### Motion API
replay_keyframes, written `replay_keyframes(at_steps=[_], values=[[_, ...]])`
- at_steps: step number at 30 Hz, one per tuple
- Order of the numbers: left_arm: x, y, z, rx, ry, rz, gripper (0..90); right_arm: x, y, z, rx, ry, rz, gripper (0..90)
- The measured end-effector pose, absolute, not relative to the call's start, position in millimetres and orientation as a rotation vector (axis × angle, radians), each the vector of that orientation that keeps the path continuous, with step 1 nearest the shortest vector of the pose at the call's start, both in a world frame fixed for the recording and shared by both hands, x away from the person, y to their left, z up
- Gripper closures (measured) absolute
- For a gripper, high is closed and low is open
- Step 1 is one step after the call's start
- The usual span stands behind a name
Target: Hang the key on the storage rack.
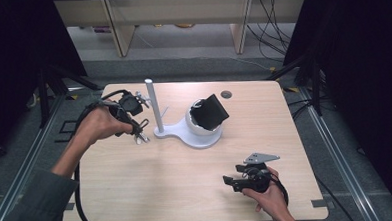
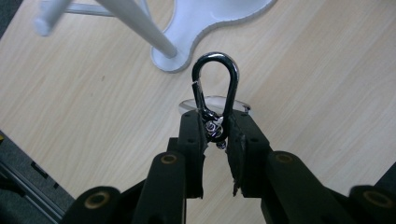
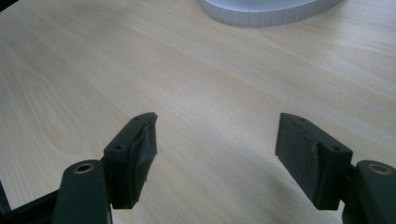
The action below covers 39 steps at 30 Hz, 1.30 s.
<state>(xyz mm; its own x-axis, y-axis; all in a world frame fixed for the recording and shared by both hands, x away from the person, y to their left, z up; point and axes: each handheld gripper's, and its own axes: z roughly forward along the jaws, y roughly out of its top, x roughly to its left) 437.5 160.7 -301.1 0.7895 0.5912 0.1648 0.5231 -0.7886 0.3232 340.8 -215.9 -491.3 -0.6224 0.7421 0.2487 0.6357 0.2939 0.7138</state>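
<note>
Pale wooden table [image 1: 187, 186] was seen below the left gripper [image 2: 217, 128], clamped on a stiff, slippery steel carabiner [image 2: 215, 86] at its swivel; the right gripper [image 3: 217, 154] was held apart.

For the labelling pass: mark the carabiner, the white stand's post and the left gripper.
carabiner [image 2: 215, 77], left gripper view, on the gap inside its chrome loop's upper curve.
white stand's post [image 1: 153, 105], high view, mid-shaft.
left gripper [image 2: 216, 128], left gripper view, midway between its fingertips, at the clamped swivel end.
</note>
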Motion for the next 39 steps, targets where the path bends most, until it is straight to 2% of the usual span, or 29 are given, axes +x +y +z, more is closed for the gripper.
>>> replay_keyframes(at_steps=[13,27,39], values=[[464,184,-274,2.625,1.019,0.451,75.5,341,-217,-492,1.283,2.415,1.239,30.0],[484,177,-278,2.629,1.081,0.471,75.5,342,-216,-492,1.283,2.426,1.269,30.0],[497,173,-291,2.62,1.128,0.429,75.5,341,-217,-490,1.268,2.419,1.252,30.2]])
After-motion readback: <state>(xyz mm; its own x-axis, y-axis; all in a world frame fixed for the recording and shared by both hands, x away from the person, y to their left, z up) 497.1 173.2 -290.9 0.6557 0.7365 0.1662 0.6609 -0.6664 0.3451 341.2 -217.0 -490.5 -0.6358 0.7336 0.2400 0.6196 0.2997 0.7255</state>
